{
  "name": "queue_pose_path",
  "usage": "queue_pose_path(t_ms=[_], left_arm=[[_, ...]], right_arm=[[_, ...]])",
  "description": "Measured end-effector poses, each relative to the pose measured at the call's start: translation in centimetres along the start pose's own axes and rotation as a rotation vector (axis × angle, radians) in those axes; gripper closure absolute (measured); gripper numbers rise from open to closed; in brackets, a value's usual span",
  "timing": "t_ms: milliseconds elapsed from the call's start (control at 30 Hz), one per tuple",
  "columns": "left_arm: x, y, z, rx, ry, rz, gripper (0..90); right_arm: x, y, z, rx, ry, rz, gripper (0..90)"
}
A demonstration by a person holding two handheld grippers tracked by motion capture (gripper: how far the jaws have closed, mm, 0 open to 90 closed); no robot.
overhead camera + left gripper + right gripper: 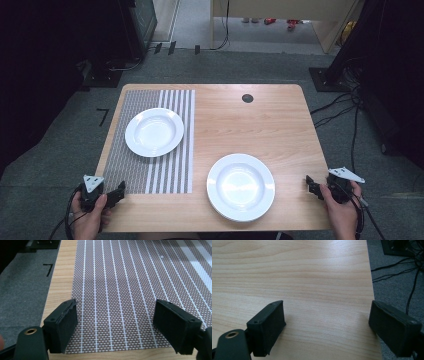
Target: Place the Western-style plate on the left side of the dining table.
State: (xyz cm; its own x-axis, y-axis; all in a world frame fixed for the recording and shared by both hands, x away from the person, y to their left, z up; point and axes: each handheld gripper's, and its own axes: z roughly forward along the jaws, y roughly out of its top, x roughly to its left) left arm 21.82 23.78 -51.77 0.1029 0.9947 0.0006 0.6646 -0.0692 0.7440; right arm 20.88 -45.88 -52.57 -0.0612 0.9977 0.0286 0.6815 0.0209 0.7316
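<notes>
Two white plates lie on the wooden table [240,120]. One plate [154,132] rests on the woven striped placemat [170,170] at the left; the other plate [240,186] lies on bare wood near the front. My left gripper [118,192] is held at the mat's front left corner, jaws wide apart over the placemat [117,290] with nothing between them. At the table's front right edge my right gripper [311,186] is open too. Its black pads [270,323] stand apart over bare wood [312,277], to the right of the near plate.
A dark round grommet hole [247,98] sits near the table's far edge. Cables [345,100] run over the grey carpet to the right of the table, and dark equipment stands at the back left. Bare wood lies between the two plates.
</notes>
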Motion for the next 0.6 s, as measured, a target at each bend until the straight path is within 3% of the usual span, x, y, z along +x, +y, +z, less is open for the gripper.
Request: queue_pose_path(t_ms=[600], left_arm=[[0.07, 0.03, 0.04, -0.001, -0.006, 0.003, 19.4]], right_arm=[[0.02, -0.01, 0.00, 0.000, -0.006, 0.003, 12.9]])
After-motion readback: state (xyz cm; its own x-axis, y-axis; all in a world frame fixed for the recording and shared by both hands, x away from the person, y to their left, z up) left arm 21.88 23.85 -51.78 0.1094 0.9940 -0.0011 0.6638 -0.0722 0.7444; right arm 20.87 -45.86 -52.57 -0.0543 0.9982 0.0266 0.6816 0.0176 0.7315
